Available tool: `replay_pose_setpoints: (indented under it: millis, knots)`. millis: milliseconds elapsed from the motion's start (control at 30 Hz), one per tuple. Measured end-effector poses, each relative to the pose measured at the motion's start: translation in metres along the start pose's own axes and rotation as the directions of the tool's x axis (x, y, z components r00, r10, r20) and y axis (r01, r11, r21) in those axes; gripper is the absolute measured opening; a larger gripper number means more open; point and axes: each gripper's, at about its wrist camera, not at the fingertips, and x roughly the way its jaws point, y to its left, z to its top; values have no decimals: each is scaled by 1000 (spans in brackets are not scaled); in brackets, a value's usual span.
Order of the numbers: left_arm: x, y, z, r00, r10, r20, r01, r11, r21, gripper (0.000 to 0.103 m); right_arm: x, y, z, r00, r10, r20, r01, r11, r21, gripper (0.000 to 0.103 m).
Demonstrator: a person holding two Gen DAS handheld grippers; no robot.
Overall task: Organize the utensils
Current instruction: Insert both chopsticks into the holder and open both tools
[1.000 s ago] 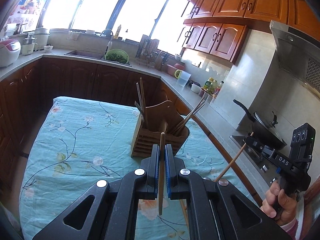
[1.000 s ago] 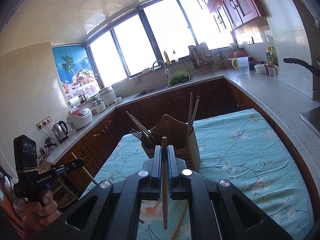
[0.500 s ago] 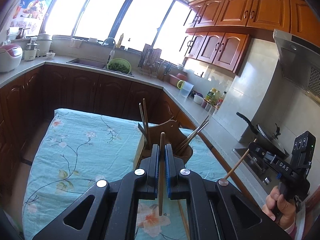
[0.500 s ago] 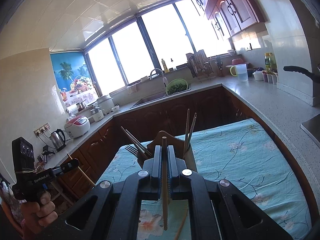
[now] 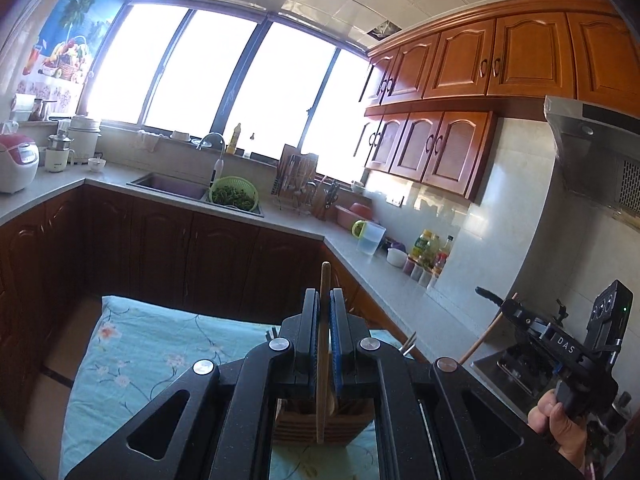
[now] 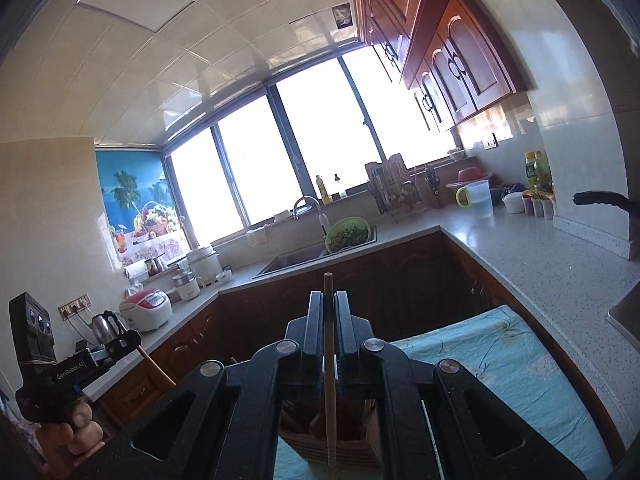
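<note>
My left gripper (image 5: pixel 324 300) is shut on a brown wooden chopstick (image 5: pixel 322 360) that stands upright between its pads. Below it, mostly hidden by the gripper body, sits the slatted wooden utensil holder (image 5: pixel 316 424) on the flowered blue cloth (image 5: pixel 152 356). My right gripper (image 6: pixel 328 300) is shut on a paler wooden chopstick (image 6: pixel 329 392), also upright, above the same holder (image 6: pixel 340 444). Each gripper shows in the other's view: the right one (image 5: pixel 512 312) held by a hand at the lower right, the left one (image 6: pixel 128 338) at the lower left, both with a chopstick.
A stone counter (image 6: pixel 540 252) runs round the table, with a sink (image 5: pixel 172 186), a green colander (image 5: pixel 234 194), a knife rack (image 5: pixel 296 176), a jug (image 5: pixel 370 238), bottles (image 5: pixel 430 248), a rice cooker (image 6: pixel 146 312) and a kettle (image 6: pixel 104 322). A pan handle (image 6: pixel 600 199) juts in.
Both grippers have risen and tipped upward with their chopsticks. The holder has slid from the middle of each view down under the gripper bodies, and more ceiling shows.
</note>
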Motion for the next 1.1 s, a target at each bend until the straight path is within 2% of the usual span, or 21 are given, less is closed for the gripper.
replay_pose_setpoints:
  millis: [200,433,767,900,1100]
  knots:
    - [41,11,-8,1000,21,12,-21,999,-31,4,27,-10,6,999,-28,33,27,1000,8,5]
    - [84,26,-35,997,80,18,-79,994,-71,4,52,-28,-21,997,-73,1,73,997,27,5]
    - [122,19,-72,991,95,-90,-99,994,-43,4,79,-37,-59,992,-82,-95,86,996,37,5]
    - [134,20,-77,987,93,-133,-97,995,-22,4,87,-38,-72,987,-91,-136,95,995,28,5]
    - [138,15,-64,986,100,-132,-101,995,-1,5,91,-41,-81,981,-99,-167,106,994,30,5]
